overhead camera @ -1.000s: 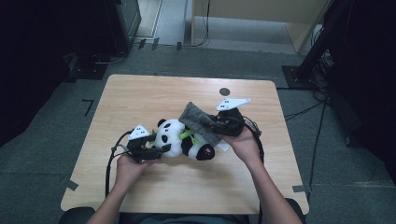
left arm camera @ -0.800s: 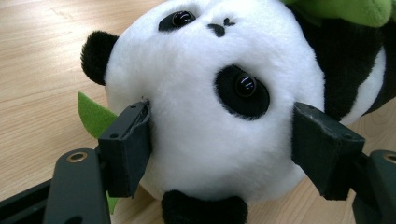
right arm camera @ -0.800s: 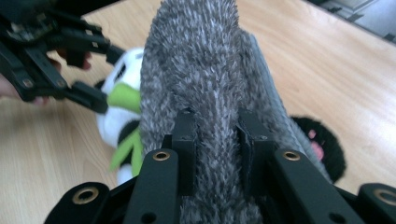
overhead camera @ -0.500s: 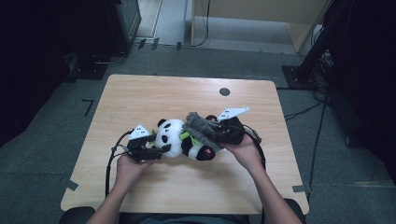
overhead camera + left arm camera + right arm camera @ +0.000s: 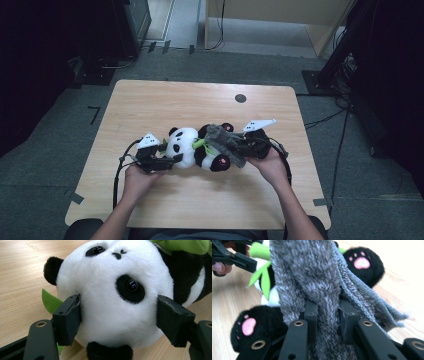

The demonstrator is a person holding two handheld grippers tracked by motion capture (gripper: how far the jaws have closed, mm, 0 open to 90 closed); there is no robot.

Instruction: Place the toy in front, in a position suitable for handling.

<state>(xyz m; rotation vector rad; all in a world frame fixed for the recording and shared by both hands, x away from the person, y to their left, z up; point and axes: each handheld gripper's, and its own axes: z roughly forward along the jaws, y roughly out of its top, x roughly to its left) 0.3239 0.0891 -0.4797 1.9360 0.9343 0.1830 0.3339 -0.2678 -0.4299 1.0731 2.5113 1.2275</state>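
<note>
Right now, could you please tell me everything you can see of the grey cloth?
The grey cloth looks like fuzzy, knitted fabric with a ribbed edge. It lies bunched and draped over the belly and legs of the plush panda, which lies on the wooden table. The right gripper pinches a fold of it between its jaws.

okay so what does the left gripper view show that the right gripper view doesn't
The left gripper view shows the panda's white head with its eyes and nose, held on both sides between that gripper's black jaws, plus a black ear. The right gripper view instead shows the grey fuzzy cloth pinched between its jaws and draped over the toy, and two black paws with pink pads. Both show the panda's black body, green leaf pieces and the wooden table.
</note>
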